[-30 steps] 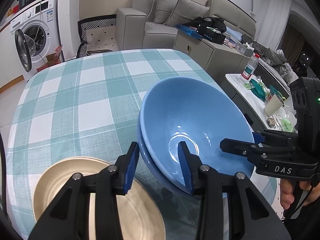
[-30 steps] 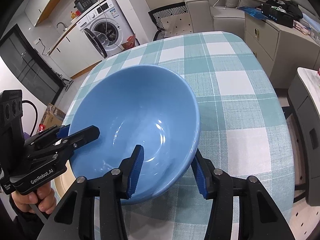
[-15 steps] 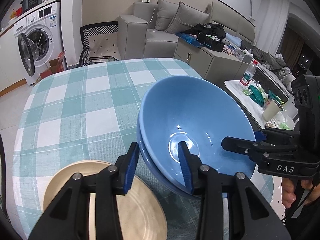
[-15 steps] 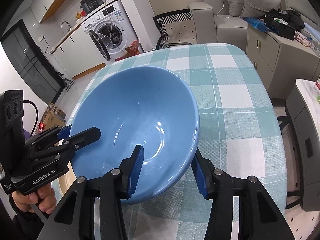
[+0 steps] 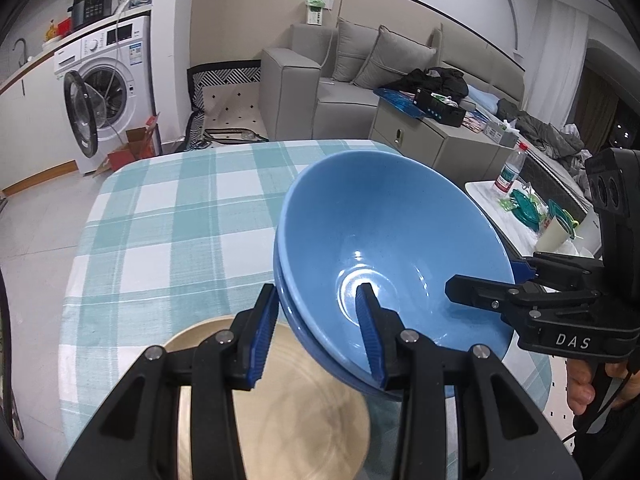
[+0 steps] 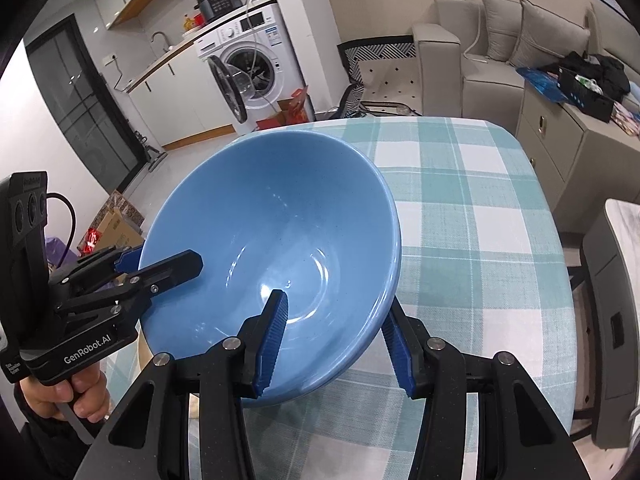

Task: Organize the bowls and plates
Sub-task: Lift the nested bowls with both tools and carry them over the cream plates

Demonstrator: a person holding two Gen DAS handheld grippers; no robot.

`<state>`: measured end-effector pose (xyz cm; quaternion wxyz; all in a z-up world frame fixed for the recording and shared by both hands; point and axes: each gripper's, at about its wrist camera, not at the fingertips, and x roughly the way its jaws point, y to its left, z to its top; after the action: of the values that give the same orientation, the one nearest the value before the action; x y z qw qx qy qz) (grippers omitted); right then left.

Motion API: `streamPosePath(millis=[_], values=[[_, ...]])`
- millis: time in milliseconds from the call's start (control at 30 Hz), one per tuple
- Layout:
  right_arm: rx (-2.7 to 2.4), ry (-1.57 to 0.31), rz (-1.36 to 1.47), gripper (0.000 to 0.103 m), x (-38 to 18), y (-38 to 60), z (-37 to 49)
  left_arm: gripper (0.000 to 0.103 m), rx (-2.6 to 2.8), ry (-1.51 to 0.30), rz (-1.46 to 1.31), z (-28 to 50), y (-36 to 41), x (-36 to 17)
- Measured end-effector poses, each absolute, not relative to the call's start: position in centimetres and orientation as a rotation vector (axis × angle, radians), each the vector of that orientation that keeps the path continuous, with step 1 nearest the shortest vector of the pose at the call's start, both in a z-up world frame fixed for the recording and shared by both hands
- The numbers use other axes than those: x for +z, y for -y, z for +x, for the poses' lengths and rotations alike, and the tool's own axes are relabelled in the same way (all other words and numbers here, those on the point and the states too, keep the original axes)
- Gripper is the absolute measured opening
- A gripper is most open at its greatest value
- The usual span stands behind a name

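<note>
Two nested blue bowls [image 5: 392,240] hang tilted above the checked table, gripped from opposite sides. My left gripper [image 5: 316,320] is shut on the stack's near rim, one pad inside and one outside. In that same view my right gripper [image 5: 484,292] clamps the opposite rim. The right wrist view shows the bowls [image 6: 272,224] with my right gripper [image 6: 334,332] shut over their rim and my left gripper [image 6: 168,268] biting the left edge. A beige plate [image 5: 304,408] lies on the table under the left gripper, partly hidden by its fingers.
The teal-and-white checked tablecloth [image 5: 180,220] covers the table, whose far edge drops to the floor. Beyond stand a washing machine [image 5: 108,84] with its door open, a grey sofa [image 5: 344,80] and a cabinet [image 5: 436,140]. A low white table [image 5: 520,216] with a bottle sits at the right.
Both grippers have risen together with the blue bowls, and the table and beige plate now look farther below. Neither grip has changed.
</note>
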<state>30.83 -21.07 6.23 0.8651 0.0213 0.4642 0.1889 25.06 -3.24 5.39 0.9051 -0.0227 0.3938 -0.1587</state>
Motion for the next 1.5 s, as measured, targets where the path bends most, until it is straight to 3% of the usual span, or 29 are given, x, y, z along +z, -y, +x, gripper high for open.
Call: streamPosePath(millis=[800, 1500], values=[[0.55, -1.03, -0.08, 0.049, 7.2, 12.1, 28.6, 0.039, -0.183, -0.831, -0.108, 20.3, -4.2, 5.3], [0.626, -1.103, -0.133, 0.049, 4.0, 8.3, 27.3, 0.039, -0.107, -0.879, -0.143, 17.7, -7.1, 2.8]])
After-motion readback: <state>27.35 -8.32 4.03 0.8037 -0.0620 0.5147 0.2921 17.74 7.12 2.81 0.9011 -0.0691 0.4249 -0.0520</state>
